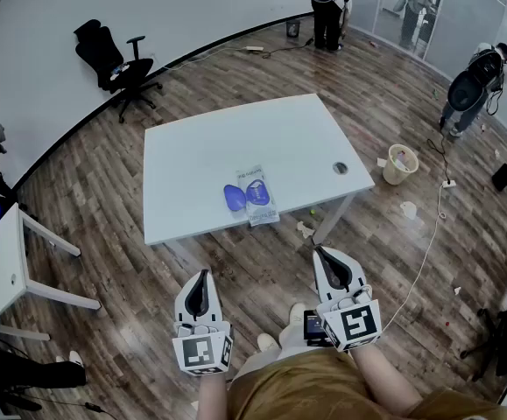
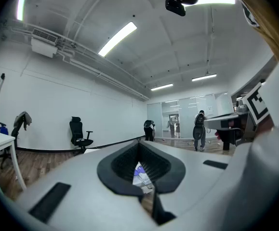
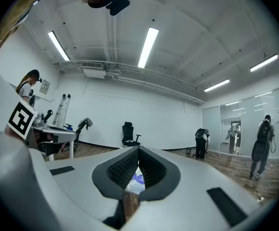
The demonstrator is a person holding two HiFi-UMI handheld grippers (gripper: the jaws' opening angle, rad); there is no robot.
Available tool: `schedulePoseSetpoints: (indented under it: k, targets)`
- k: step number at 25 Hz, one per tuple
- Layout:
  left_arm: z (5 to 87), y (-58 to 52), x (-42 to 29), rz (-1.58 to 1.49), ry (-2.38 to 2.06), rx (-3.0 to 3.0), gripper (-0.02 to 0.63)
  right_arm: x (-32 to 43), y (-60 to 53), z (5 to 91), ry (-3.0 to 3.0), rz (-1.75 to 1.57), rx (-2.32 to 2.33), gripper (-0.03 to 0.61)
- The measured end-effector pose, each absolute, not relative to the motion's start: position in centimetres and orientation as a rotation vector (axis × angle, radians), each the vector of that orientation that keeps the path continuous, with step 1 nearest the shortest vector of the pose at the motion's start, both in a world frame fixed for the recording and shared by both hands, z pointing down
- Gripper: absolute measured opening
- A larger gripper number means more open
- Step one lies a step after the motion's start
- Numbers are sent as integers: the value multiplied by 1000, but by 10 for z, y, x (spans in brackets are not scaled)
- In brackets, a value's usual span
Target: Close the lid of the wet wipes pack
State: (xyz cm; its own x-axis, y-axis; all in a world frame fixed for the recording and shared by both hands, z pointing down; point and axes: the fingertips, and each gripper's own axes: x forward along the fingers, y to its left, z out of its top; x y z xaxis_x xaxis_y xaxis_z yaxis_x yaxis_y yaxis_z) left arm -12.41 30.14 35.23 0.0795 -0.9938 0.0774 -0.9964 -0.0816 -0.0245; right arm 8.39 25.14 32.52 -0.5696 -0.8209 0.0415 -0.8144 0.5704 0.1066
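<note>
Blue lid was seen flipped open beside the wet wipes pack, well ahead of both jaw pairs.
The left gripper and right gripper were held clenched and empty; lid's probably best nudged over with one closed tip.

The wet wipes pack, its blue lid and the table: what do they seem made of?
Flat white-and-blue wet wipes pack: probably soft plastic film, lying limp. Blue oval lid: likely rigid plastic, holding its shape. White rectangular table: seemingly matte laminate, even, no glare.
</note>
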Motion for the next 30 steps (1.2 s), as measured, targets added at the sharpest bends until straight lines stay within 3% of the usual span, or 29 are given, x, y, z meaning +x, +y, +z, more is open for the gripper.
schedulePoseSetpoints:
  k: [30]
  targets:
    - [347, 159, -92, 216, -2213, 2204, -5, 96, 97, 331, -2868, -19, 1256, 6]
